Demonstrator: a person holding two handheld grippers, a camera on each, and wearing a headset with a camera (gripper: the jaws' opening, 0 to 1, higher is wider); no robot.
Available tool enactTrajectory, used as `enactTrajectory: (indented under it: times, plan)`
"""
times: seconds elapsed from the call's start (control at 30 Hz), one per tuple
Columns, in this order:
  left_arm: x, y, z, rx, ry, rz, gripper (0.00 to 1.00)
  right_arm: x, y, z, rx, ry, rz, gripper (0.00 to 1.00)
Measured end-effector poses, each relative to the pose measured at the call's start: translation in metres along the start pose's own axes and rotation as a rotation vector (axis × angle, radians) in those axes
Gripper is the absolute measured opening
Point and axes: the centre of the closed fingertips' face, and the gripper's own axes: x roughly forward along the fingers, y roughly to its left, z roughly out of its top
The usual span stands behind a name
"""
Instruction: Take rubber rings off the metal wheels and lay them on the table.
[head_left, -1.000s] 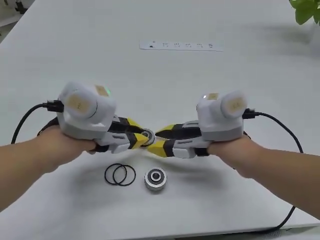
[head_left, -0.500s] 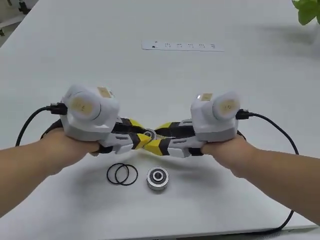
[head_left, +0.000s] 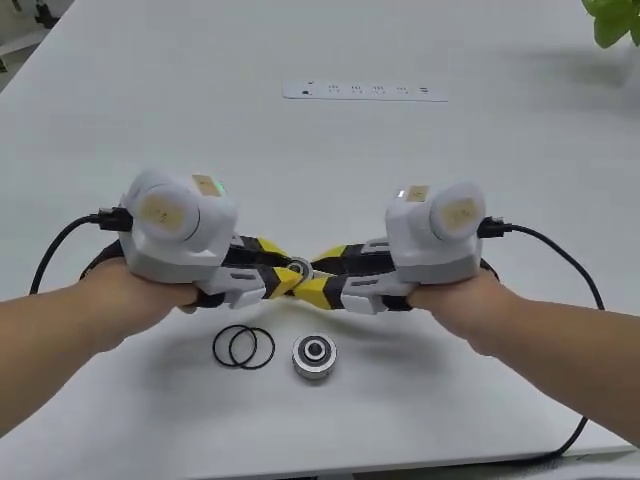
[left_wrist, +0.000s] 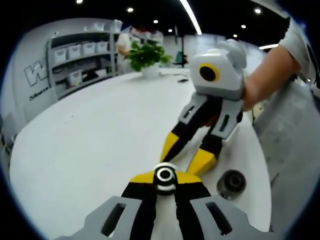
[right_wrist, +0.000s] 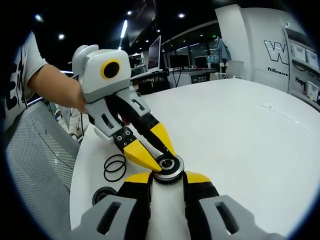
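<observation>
White table (head_left: 300, 150): wide, pale top that carries everything below; a potted plant (head_left: 612, 20) at its far right corner and a long white power strip (head_left: 365, 92) lying flat near the far edge, both well apart from the work. Left gripper (head_left: 288, 279): grey body, black jaws with yellow tips, held in the person's left hand above the near part of the table; jaws clenched on a metal wheel (head_left: 299, 270), which hangs clear of the table where the two grippers meet; in the left gripper view the wheel (left_wrist: 165, 175) sits face-on between that gripper's (left_wrist: 165, 180) own yellow tips. Right gripper (head_left: 318, 281): same build, held in the right hand, tips crossing the left ones at the wheel; in the right gripper view its (right_wrist: 167, 178) jaws stand parted to either side of the wheel (right_wrist: 168, 165), which has a dark band round its rim; whether they press on it cannot be told. Second wheel (head_left: 314, 357): lying flat on the table, just nearer the person than the grippers, untouched. Rubber rings (head_left: 243, 347): two thin black loops, overlapping, flat on the table just left of the second wheel.
</observation>
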Motion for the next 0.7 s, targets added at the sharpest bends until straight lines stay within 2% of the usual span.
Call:
enactTrajectory:
  times: [0.7]
  plan:
    - [0.0005, 0.0002, -0.0004, -0.016, -0.002, 0.003, 0.13, -0.0001, -0.0003, -0.0034, -0.092, 0.047, -0.01, 0.19]
